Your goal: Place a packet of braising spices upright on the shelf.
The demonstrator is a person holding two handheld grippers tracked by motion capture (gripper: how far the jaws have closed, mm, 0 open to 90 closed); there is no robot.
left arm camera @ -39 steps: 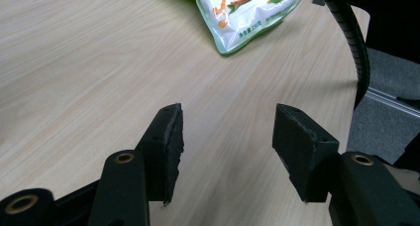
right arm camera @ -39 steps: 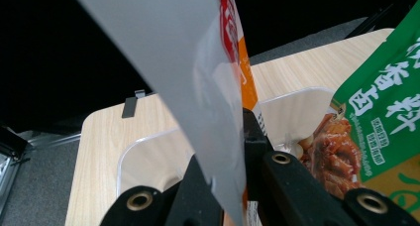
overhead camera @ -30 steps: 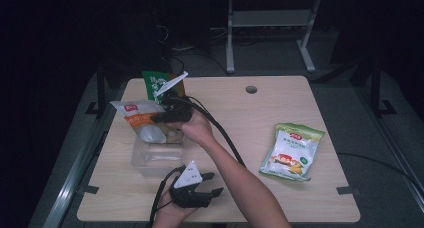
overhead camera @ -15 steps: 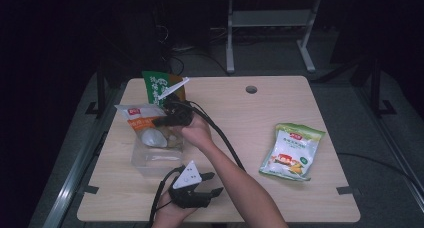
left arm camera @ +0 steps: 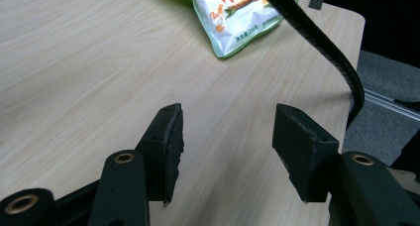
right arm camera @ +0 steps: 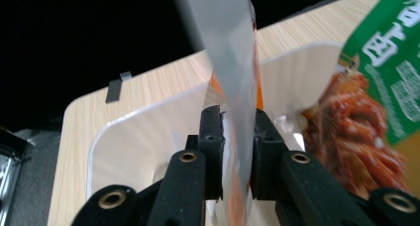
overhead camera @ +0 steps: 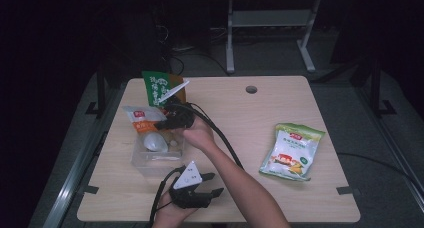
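My right gripper (overhead camera: 167, 122) is shut on the edge of a white and orange packet (overhead camera: 141, 119), holding it over the far left end of a clear plastic bin (overhead camera: 145, 163). In the right gripper view the packet (right arm camera: 233, 77) rises between the closed jaws of the right gripper (right arm camera: 233, 137), with the bin's wall (right arm camera: 143, 122) behind. A green snack bag (overhead camera: 159, 87) leans at the bin's far end, close on the right as the green snack bag (right arm camera: 391, 72). A white rounded item (overhead camera: 155, 142) lies in the bin. My left gripper (overhead camera: 209, 184) rests open near the front edge, jaws empty (left arm camera: 225, 146).
A green and yellow packet (overhead camera: 292, 150) lies flat on the right part of the table, also seen as the packet (left arm camera: 237, 10) ahead of the left jaws. The right gripper's black cable (overhead camera: 222, 138) runs across the middle. A round hole (overhead camera: 251, 89) sits near the far edge.
The right gripper has shifted slightly down and nearer with the white and orange packet, closer over the bin. The left gripper has stayed where it was.
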